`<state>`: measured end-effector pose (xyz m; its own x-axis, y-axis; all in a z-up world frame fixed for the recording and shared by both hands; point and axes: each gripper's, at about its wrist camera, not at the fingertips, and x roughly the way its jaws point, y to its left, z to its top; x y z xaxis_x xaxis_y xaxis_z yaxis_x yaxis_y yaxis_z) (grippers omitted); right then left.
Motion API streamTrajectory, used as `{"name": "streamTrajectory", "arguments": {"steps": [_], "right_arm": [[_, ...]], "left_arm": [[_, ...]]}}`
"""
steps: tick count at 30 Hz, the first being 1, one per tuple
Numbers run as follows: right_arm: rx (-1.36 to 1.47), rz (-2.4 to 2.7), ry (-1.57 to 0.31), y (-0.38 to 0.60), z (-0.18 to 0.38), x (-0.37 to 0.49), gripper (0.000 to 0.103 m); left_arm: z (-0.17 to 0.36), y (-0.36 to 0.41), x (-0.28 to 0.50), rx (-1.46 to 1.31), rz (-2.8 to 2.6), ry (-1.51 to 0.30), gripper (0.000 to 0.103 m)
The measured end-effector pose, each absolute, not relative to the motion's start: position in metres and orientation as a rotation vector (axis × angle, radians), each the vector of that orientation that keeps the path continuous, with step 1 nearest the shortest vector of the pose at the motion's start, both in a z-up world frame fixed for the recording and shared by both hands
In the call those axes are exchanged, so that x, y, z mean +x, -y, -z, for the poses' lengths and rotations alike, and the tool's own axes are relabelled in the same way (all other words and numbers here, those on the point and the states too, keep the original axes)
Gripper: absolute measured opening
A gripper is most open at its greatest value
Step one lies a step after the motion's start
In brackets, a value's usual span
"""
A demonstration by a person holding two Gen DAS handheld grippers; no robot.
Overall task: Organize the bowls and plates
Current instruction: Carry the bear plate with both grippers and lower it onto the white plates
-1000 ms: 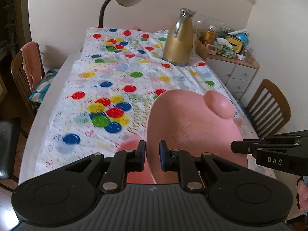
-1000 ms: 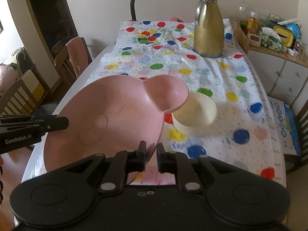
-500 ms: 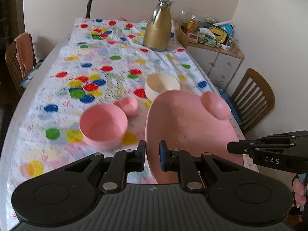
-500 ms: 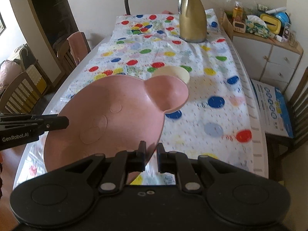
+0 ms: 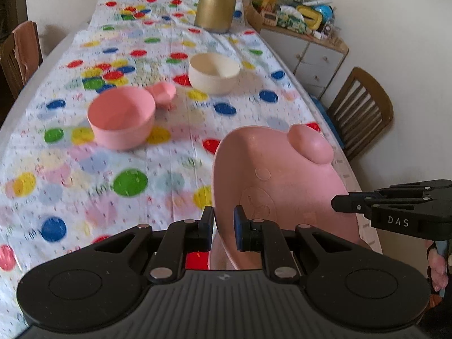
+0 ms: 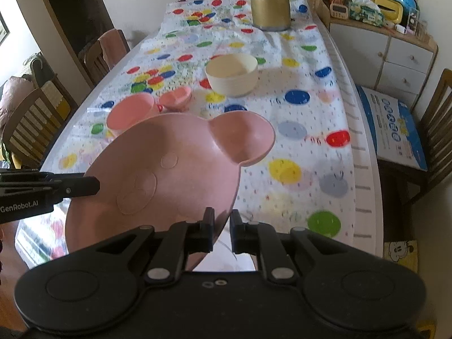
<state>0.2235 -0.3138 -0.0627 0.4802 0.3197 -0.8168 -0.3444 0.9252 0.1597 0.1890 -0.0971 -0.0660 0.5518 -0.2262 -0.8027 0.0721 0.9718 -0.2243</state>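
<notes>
In the left wrist view the left claw has its two fingers pinching the near rim of the pink plate, which is lifted clear of the tabletop and tilted so that its underside and the bump of one ear face the camera. The right claw reaches in from the right, level and sideways, its tip at the plate's far edge. Beyond the plate stand the pink bowl, a small pink cup touching or just behind it, and the cream bowl further back, with the gold jug well beyond them all. In the right wrist view the right claw is nipped on the plate's near rim, the hollow face and ear turned upward and toward the camera; the left claw comes in flat from the left with its tip against the opposite rim. The pink bowl sits just behind the plate, the cream bowl beyond it. The step in hand looks to be carrying the plate to a resting place; doing it well likely means levelling it with both holds moving together, lowering it onto bare cloth near the pink bowl without knocking that bowl, and letting go only once it lies flat.
</notes>
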Motion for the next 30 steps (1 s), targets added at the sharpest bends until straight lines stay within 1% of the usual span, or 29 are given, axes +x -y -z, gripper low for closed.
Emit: {"name": "streamTrajectory", "arguments": {"steps": [9,30], "right_arm": [[-0.038,-0.401,-1.036,0.33,0.086,0.206,0.01],[0.0,-0.365,-1.095,0.358,0.115,0.194,0.01]], "left_arm": [[0.091,0.112,0.175,-0.177,0.201,-1.009,0.014],[0.121,0.134,0.181,-0.144,0.264,-1.075,0.014]]}}
